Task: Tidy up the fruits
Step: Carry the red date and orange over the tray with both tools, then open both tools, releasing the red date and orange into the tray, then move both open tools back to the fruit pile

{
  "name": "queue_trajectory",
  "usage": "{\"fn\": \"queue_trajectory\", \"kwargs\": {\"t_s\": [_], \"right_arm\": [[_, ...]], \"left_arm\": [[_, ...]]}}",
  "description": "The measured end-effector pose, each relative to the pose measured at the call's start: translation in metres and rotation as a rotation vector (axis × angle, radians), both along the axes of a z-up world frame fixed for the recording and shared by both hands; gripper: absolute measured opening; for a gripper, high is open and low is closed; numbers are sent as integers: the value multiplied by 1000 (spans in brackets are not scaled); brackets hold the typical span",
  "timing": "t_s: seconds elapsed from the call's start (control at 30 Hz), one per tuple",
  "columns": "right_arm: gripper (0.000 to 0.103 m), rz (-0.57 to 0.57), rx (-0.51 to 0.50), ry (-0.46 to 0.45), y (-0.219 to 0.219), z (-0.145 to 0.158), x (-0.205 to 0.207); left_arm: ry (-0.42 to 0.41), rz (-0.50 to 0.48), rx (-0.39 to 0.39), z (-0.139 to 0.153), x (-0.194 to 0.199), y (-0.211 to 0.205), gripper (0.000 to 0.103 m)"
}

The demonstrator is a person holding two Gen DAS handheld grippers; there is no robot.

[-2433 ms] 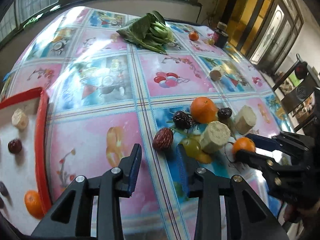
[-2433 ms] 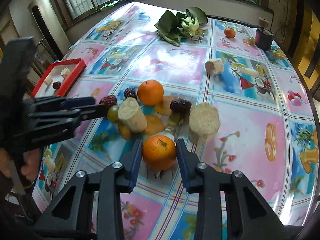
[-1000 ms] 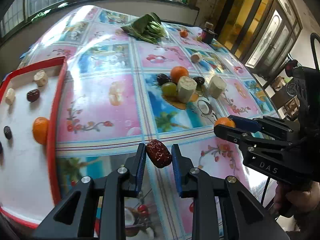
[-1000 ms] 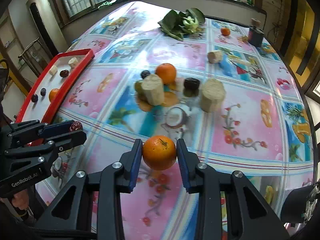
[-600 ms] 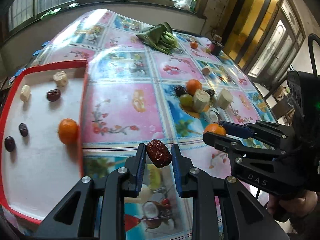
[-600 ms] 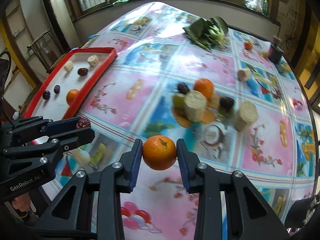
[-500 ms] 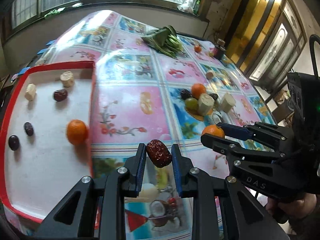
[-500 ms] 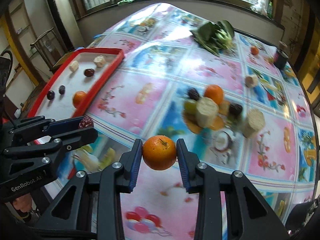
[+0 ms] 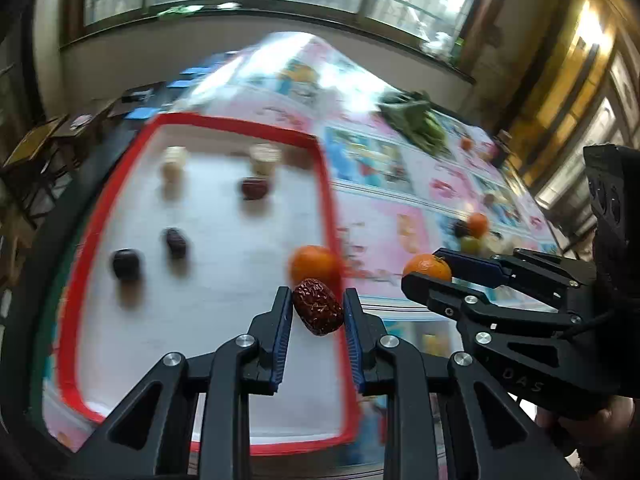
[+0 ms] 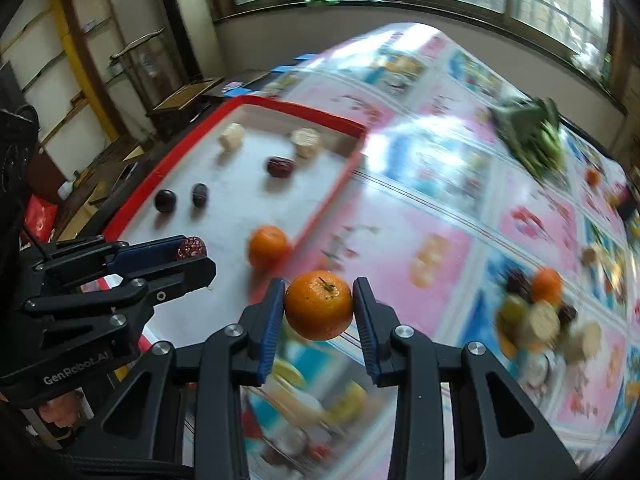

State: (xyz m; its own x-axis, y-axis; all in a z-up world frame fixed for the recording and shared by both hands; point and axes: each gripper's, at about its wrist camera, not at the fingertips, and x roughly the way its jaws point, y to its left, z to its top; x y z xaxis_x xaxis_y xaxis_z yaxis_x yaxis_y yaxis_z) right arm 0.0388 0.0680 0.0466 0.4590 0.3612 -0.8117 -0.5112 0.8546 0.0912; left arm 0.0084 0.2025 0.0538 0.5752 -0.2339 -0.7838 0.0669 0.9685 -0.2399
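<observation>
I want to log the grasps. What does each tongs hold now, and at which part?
The left tongs grip a wrinkled red date across its sides. The right tongs grip an orange across its middle, stem end up.

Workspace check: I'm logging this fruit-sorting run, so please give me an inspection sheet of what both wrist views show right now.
Surface: table under a glossy tablecloth printed with pictures.
Job's things: red-rimmed tray holding an orange, dark dates and pale chunks; more fruit piled on the cloth.
Clutter: leafy greens and a small orange at the far end.
Grippers: left gripper shut on a red date above the tray; right gripper shut on a second orange, beside the tray's edge.
Cables: dark cable at the right gripper.
Surroundings: windows, shelving, wooden furniture; background blurred.
</observation>
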Motion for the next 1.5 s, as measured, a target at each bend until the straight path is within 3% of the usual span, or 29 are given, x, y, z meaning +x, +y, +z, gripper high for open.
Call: {"fn": "queue_trajectory", "kwargs": {"t_s": [0.4, 0.67, 1.07, 1.17, 1.33, 1.5], "right_arm": [[37, 117, -20, 17, 95, -16, 32], [37, 132, -53, 38, 126, -36, 50], [44, 153, -113, -4, 132, -38, 46], [53, 142, -111, -3, 130, -37, 49], [58, 120, -106, -6, 122, -33, 47], [63, 109, -109, -19, 114, -27, 43]], "left_arm": [[53, 163, 50, -25, 5, 73, 25], [80, 194, 58, -36, 17, 90, 25], [95, 195, 104, -42, 20, 86, 26], [102, 195, 109, -41, 20, 85, 29], [112, 206, 133, -41, 17, 83, 38], [122, 216, 151, -40, 13, 80, 41]]}}
